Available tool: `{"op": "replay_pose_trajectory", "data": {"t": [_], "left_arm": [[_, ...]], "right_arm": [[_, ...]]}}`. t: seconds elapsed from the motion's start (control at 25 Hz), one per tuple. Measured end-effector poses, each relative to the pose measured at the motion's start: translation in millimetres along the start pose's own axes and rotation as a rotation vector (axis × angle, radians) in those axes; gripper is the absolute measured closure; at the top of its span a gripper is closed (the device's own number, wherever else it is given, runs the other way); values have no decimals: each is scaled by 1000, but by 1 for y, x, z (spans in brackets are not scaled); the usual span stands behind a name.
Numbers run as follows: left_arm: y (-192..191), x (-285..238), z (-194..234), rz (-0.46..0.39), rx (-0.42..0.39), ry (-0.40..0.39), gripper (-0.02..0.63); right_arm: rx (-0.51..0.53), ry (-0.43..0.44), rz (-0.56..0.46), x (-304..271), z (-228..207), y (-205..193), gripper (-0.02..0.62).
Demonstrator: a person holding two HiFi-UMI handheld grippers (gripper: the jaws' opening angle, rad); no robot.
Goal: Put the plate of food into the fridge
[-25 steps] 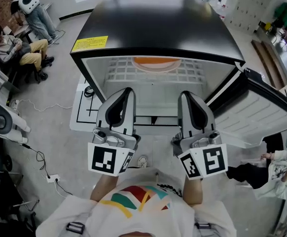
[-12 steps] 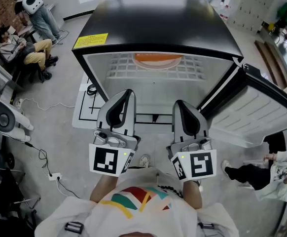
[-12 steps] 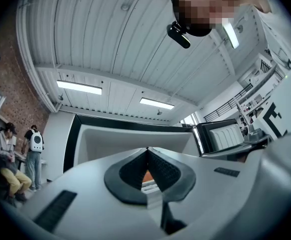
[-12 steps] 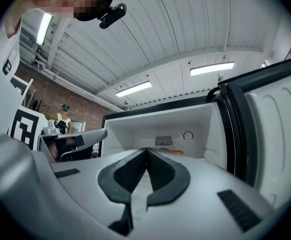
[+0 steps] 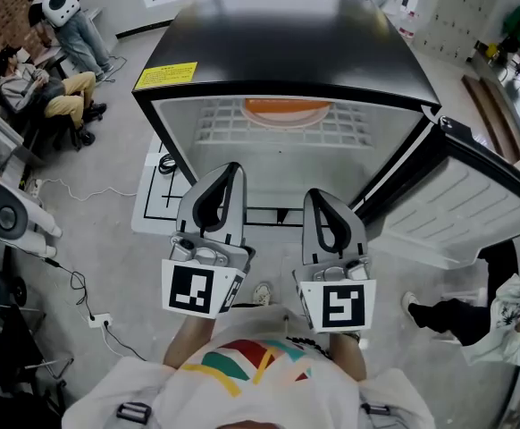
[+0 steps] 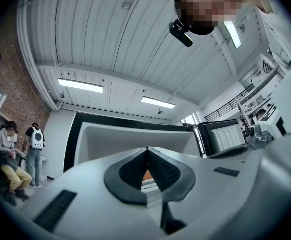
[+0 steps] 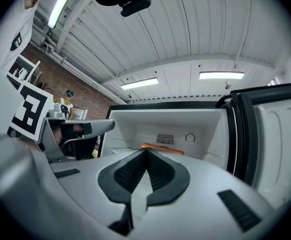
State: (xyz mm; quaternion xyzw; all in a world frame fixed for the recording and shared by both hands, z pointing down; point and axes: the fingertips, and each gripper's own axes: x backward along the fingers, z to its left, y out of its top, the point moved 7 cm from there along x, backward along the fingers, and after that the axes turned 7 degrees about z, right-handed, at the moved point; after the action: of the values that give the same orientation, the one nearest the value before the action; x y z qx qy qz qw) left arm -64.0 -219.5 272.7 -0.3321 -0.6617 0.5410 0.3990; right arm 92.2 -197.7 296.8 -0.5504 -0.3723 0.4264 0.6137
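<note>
The orange plate (image 5: 286,107) lies on the white wire shelf (image 5: 242,130) deep inside the open black fridge (image 5: 287,43). In the right gripper view the plate (image 7: 161,147) shows as an orange strip just above the jaw tips. My left gripper (image 5: 227,170) and right gripper (image 5: 319,197) are held side by side in front of the fridge opening, outside it, both shut with nothing between the jaws. The left gripper (image 6: 146,149) points into the fridge cavity, and so does the right gripper (image 7: 146,150).
The fridge door (image 5: 461,195) stands swung open at the right. A person (image 5: 50,88) sits at the far left, another stands beside them, and one more person (image 5: 501,315) is at the right edge. Cables (image 5: 72,284) run over the floor at the left.
My right gripper has drawn back from the fridge and shifted left toward the left gripper. The left gripper has hardly moved.
</note>
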Motion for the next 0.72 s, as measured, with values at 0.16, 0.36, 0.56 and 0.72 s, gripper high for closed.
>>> {"op": "replay_pose_trajectory", "data": {"t": [0.16, 0.36, 0.56, 0.72], "left_arm": [[-1, 1, 1, 8, -3, 3, 600], [-2, -1, 5, 8, 6, 9, 600], [-1, 0, 6, 7, 6, 9, 600], [0, 2, 7, -1, 11, 10, 600]], "right_arm": [[-25, 12, -8, -1, -1, 2, 594], [6, 10, 1, -5, 1, 2, 595], [10, 21, -5, -7, 6, 5, 594], [24, 20, 0, -9, 5, 4, 595]]}}
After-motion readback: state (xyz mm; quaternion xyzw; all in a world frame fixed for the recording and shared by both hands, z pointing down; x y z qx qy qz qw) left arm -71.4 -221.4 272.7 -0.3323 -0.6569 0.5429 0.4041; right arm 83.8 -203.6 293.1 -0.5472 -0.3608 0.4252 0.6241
